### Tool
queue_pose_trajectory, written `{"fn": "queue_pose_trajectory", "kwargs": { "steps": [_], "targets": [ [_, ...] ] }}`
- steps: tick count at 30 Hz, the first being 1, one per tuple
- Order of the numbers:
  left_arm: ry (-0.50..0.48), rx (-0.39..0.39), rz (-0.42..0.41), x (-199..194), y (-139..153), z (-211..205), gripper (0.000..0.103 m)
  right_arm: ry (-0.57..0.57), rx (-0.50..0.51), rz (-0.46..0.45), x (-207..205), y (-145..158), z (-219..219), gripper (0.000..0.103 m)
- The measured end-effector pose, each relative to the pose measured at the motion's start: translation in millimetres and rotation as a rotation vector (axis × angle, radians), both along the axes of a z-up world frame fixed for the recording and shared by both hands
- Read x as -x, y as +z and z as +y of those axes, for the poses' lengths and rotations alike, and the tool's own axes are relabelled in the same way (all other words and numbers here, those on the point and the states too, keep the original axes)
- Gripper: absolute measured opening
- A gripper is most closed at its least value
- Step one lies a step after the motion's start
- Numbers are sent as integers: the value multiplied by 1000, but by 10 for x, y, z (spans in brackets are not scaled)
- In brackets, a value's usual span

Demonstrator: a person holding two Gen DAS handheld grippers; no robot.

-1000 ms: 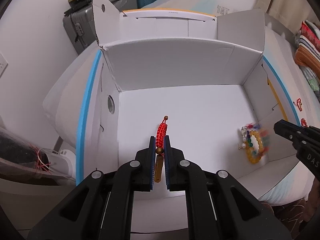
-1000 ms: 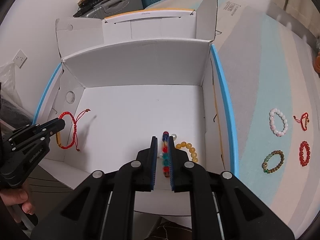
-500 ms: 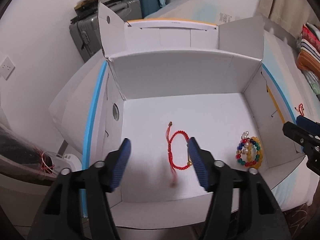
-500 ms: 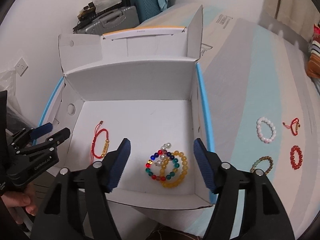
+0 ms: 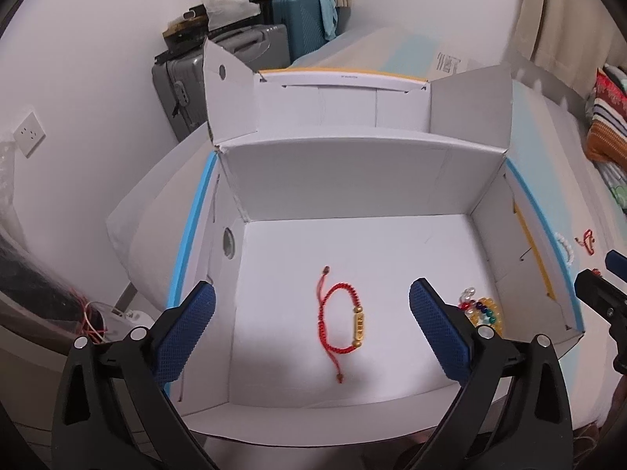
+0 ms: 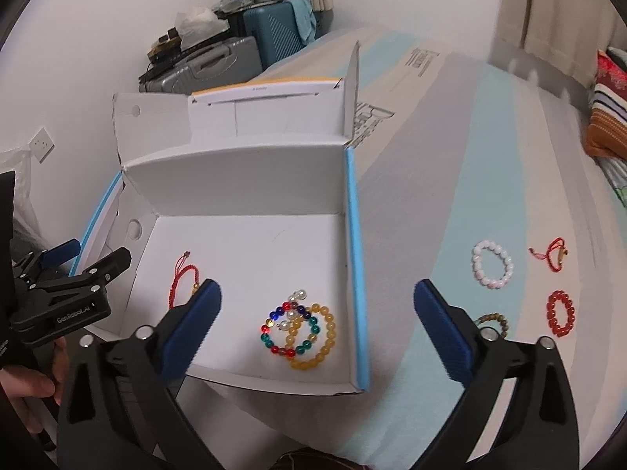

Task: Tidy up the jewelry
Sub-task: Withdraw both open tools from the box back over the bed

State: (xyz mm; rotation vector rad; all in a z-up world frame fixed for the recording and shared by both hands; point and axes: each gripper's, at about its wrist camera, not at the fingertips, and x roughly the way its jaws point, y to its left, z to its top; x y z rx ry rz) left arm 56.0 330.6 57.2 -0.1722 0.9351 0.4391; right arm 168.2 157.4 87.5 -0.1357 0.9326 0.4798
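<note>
An open white cardboard box (image 5: 352, 172) (image 6: 235, 180) sits on the bed. On its floor lie a red cord bracelet with gold beads (image 5: 341, 321) (image 6: 181, 281) and a pile of multicoloured and yellow bead bracelets (image 6: 299, 329) (image 5: 480, 309). My left gripper (image 5: 311, 329) is open and empty above the red cord bracelet. My right gripper (image 6: 317, 325) is open and empty above the box's near right corner. On the bedspread right of the box lie a white bead bracelet (image 6: 491, 264), a red cord bracelet (image 6: 550, 258), a red bead bracelet (image 6: 560, 312) and a brown-green bead bracelet (image 6: 493, 321).
The box has blue-edged side walls (image 6: 354, 258) and raised flaps at the back. Suitcases (image 5: 235, 70) stand against the wall behind the bed. A striped cushion (image 6: 607, 121) lies at the far right. A wall socket (image 5: 29, 133) is at the left.
Both grippers opened and let go: the red cord bracelet and the multicoloured bracelet now lie on the box floor. Both grippers pulled back and up; the right one swung right.
</note>
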Motion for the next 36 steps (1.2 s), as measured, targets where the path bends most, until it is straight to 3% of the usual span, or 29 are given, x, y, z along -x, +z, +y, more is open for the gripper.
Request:
{"fn": "queue_pose_trajectory", "kwargs": {
  "steps": [15,36],
  "targets": [
    [-75,32,-47,-93,162,-497,97,-82,1,-63,-3,201,-547,96],
    [-254,50,-93,-379,192,-1626,97,-293,-11,-38,-120,79,-1858,96]
  ]
}}
